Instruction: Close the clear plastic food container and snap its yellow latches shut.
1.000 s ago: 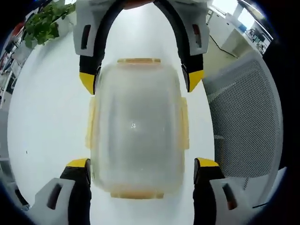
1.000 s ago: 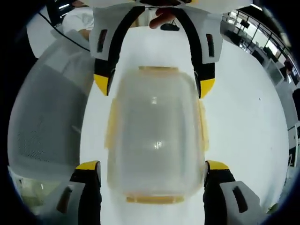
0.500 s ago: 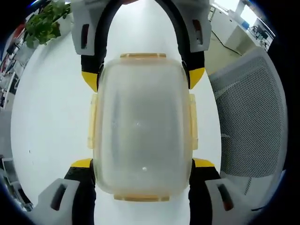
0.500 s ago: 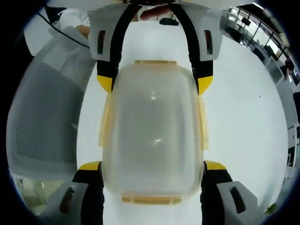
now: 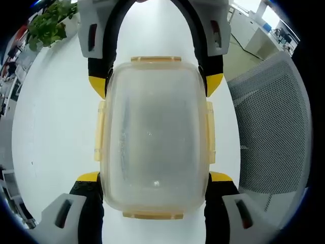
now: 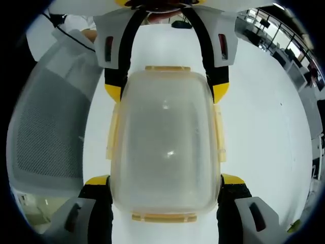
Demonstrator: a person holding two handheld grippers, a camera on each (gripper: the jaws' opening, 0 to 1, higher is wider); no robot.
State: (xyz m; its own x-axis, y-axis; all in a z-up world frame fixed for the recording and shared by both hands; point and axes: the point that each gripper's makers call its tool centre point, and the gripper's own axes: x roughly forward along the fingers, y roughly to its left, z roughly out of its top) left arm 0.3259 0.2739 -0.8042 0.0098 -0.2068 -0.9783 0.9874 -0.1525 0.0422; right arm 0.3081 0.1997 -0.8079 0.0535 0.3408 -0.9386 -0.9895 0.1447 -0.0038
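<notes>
Clear plastic food container (image 5: pixel 152 142) lid-down-looking, frosted top facing the cameras, centred on white desk (image 5: pixel 51 127). Lid seated on the base as far as can be told. Yellow latches (image 5: pixel 155 60) at all four edges: far end, near end (image 5: pixel 152 215), and both long sides (image 5: pixel 99 131); flaps appear splayed outward, likely not yet snapped, though hard to confirm through the fisheye.

Left gripper (image 5: pixel 154 178) at the near end in the left gripper view, yellow-tipped jaws spread wide, one at each near corner, at or just beside the container walls; contact not certain, nothing clamped. Right gripper (image 6: pixel 165 180) the same in the right gripper view, jaws wide apart flanking its near end of the container (image 6: pixel 165 147). Each gripper also visible at the far end of the other's view, straddling the far corners.

Step in hand, by judgement: lid pressed or steadied from both ends, latching not begun. Next move calls for tipping a jaw onto an end latch (image 6: pixel 167 68) and pushing it down over the rim until it clicks, other gripper bracing; then side latches.

Mesh office chair (image 5: pixel 269 127) just beside the desk edge. Potted plant (image 5: pixel 48 25) at far desk corner. Office furniture beyond, blurred.
</notes>
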